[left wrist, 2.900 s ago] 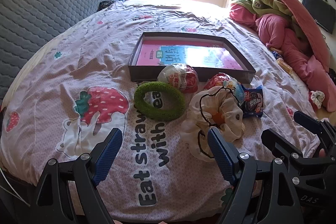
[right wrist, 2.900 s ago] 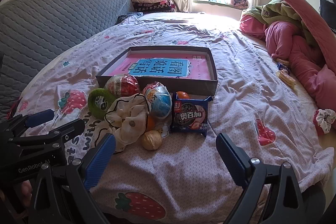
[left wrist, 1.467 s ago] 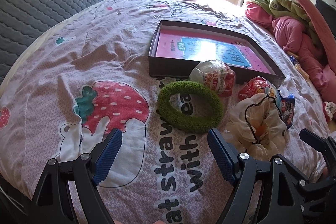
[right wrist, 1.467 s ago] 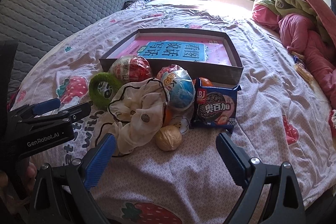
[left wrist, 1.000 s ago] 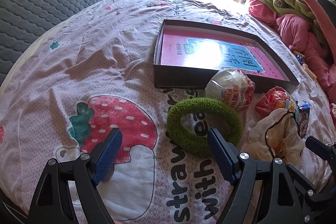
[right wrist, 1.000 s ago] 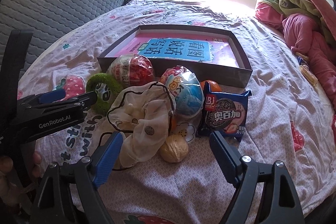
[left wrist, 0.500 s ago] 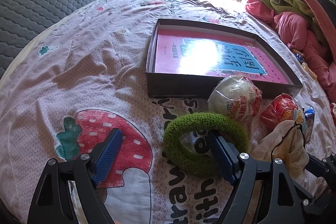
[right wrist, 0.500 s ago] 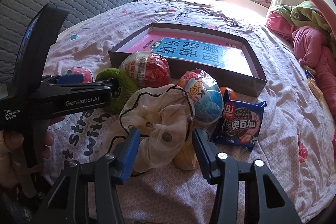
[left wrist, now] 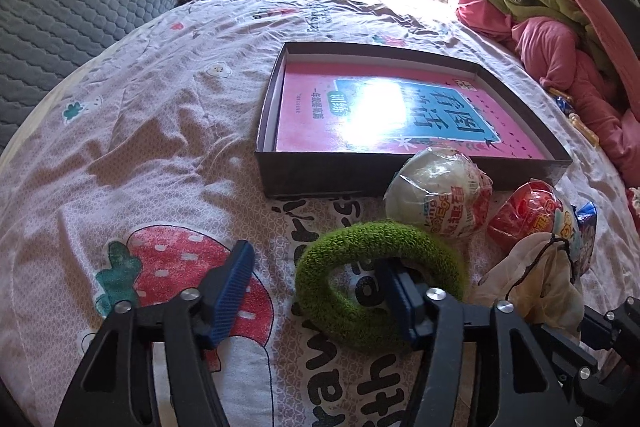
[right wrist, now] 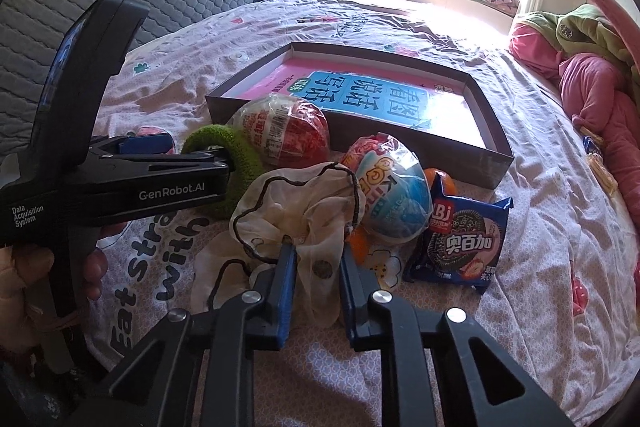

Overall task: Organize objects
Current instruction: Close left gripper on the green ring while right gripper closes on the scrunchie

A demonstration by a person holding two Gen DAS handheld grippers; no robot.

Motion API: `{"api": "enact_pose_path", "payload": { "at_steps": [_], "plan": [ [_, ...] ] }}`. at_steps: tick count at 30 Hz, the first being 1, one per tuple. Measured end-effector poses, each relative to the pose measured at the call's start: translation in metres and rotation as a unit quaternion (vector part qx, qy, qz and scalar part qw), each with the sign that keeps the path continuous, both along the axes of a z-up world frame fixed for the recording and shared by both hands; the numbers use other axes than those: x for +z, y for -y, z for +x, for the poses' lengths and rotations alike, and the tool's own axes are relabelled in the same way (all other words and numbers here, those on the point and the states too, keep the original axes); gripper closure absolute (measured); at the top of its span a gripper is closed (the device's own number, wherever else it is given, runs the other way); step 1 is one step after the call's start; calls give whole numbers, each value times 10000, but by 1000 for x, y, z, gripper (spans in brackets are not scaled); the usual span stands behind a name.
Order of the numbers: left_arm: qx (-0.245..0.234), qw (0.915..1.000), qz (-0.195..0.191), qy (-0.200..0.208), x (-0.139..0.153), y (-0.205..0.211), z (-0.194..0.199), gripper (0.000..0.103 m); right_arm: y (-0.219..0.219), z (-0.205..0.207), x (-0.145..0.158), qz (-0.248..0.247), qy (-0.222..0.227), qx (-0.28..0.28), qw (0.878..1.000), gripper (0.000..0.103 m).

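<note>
Both of my grippers have dropped onto the pile beside the box (left wrist: 320, 183). My left gripper (left wrist: 320, 293) is closing around the green ring (left wrist: 340, 267); my right gripper (right wrist: 318, 267) is closing on the cream scrunchie (right wrist: 300, 203): 2 pickups starting.

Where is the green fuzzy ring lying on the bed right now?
In the left wrist view the green ring lies on the bedsheet, low and right of centre, just in front of the white wrapped ball and the dark box.
</note>
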State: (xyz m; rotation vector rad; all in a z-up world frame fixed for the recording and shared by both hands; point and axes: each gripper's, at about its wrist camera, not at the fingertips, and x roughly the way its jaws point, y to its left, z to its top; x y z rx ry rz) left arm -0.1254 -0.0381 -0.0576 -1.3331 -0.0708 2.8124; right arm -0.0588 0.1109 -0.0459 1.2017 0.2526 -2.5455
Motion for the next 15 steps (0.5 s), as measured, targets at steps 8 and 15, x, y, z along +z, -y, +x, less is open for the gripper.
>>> {"api": "enact_pose_path", "payload": {
  "at_steps": [8, 15],
  "plan": [
    [-122, 9998, 155, 47, 2, -1, 2, 88, -2, -1, 0, -52, 32, -29, 10000, 85],
    [-205, 9991, 364, -58, 10, -2, 11, 91, -4, 1, 4, -142, -21, 6, 9999, 91]
  ]
}}
